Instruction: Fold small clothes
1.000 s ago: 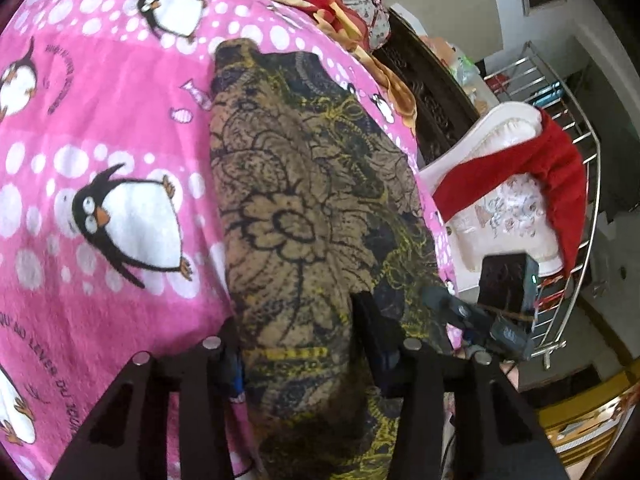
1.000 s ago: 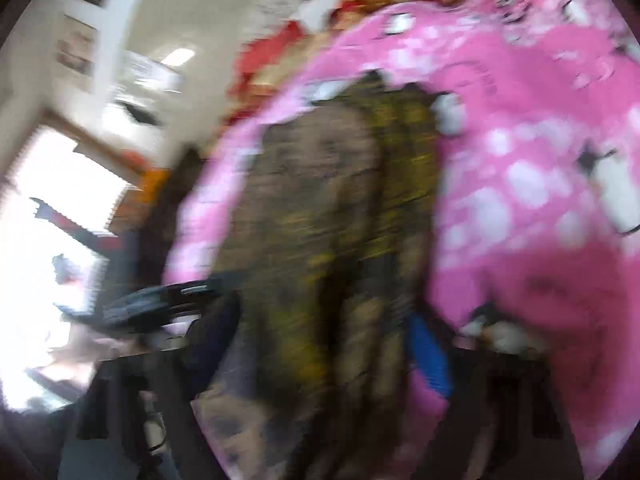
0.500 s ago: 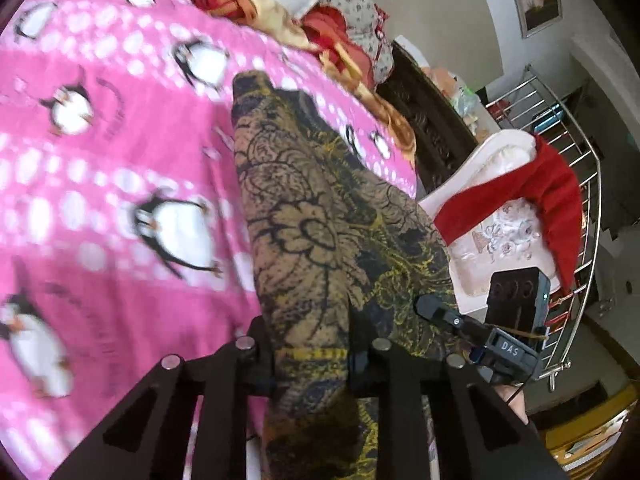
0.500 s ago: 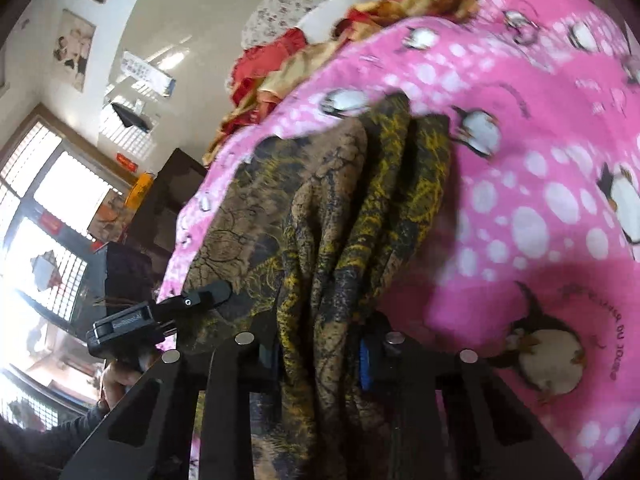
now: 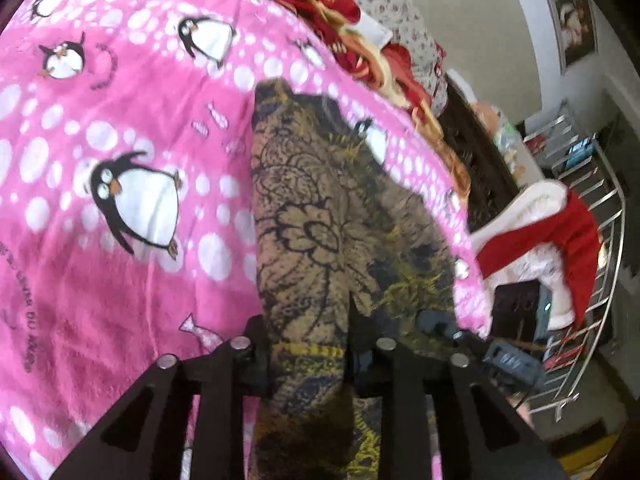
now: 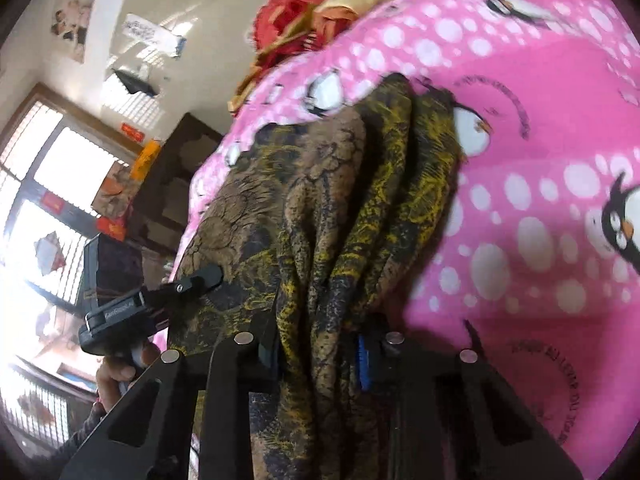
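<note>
A brown, black and yellow flower-print garment lies stretched away from me on a pink penguin blanket. My left gripper pinches the garment's near edge between its pads, and its jaws are opening slightly. In the right wrist view the garment hangs in bunched folds, with my right gripper shut on them. The left gripper shows at the left there, held by a hand. The blanket fills the right side.
Red and gold bedding is heaped at the blanket's far end. Right of the bed stand dark wooden furniture and a metal rack with a red and white cloth. A bright window is at the left.
Both grippers went from wide apart to closed on the garment's near edge. Both hands then moved across the blanket with the cloth, which is now bunched in the right gripper.
</note>
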Available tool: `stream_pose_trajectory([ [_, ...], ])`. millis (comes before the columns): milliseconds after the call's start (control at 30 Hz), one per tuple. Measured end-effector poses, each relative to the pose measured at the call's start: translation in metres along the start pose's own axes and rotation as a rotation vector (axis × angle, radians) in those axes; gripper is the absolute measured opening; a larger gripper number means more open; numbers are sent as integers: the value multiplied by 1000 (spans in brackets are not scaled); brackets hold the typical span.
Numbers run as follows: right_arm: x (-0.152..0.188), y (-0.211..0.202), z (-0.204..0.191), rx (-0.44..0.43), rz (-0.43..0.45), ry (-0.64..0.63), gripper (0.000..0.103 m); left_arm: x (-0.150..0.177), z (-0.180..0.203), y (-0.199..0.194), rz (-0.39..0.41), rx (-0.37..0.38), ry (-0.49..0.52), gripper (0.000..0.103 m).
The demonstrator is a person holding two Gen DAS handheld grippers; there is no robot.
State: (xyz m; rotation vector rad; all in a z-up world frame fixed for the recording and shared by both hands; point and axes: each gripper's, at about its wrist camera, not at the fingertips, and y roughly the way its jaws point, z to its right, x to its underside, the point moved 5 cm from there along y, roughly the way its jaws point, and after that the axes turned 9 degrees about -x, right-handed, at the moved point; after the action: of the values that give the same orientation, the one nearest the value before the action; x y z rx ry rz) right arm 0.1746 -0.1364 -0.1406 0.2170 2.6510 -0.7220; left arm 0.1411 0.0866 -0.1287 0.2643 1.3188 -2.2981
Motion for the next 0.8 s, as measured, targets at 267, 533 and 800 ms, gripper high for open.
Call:
stream_pose_trajectory([
  [267, 9, -46, -17, 85, 55, -3, 31, 15, 2, -43, 86, -57, 103, 51],
  [533, 64, -70, -105, 274, 34, -419, 31, 52, -26, -167, 218, -241, 250, 51],
  [800, 78, -28, -109, 388, 12, -438, 31, 72, -26, -207, 231, -355, 390, 70],
])
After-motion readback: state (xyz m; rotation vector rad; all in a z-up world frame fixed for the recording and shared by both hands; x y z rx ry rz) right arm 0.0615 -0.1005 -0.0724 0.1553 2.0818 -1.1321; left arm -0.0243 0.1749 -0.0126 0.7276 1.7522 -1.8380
